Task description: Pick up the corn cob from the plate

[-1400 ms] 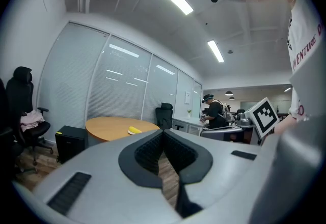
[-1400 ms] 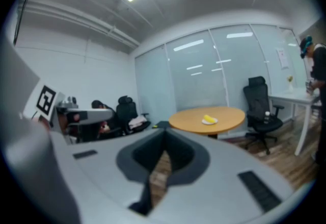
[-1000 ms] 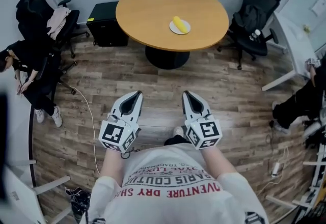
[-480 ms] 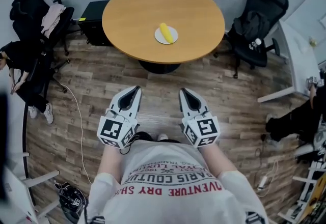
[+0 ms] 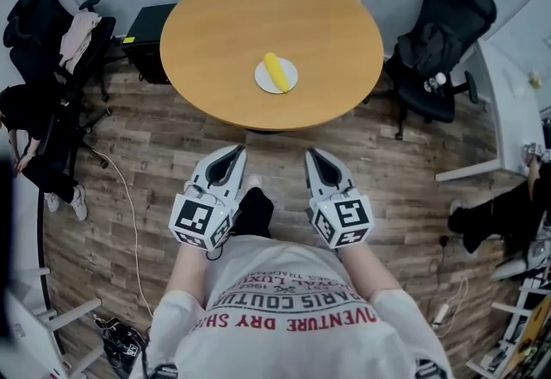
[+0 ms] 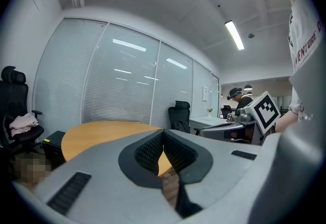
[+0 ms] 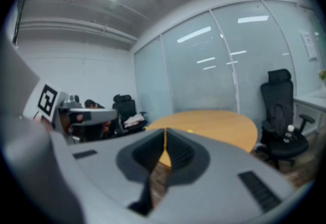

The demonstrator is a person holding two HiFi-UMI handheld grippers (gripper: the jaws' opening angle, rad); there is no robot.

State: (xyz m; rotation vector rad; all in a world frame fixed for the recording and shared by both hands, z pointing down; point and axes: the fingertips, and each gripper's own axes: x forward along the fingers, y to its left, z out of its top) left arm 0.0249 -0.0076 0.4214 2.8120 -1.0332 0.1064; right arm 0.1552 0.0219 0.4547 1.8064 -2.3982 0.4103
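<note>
Both grippers, the left gripper (image 5: 232,151) and the right gripper (image 5: 312,153), are fully closed with nothing between their jaws, held side by side in front of the person's chest; over the last second the round table (image 5: 215,15) has drawn nearer in the head view, its near edge now just ahead of the jaw tips, so the person is walking up to it; the corn cob (image 5: 276,72) lies untouched on the white plate (image 5: 262,78), near the table's middle, apart from both grippers; by my judgement the approach is nearly done, and a gripper must yet open before any grasp.
</note>
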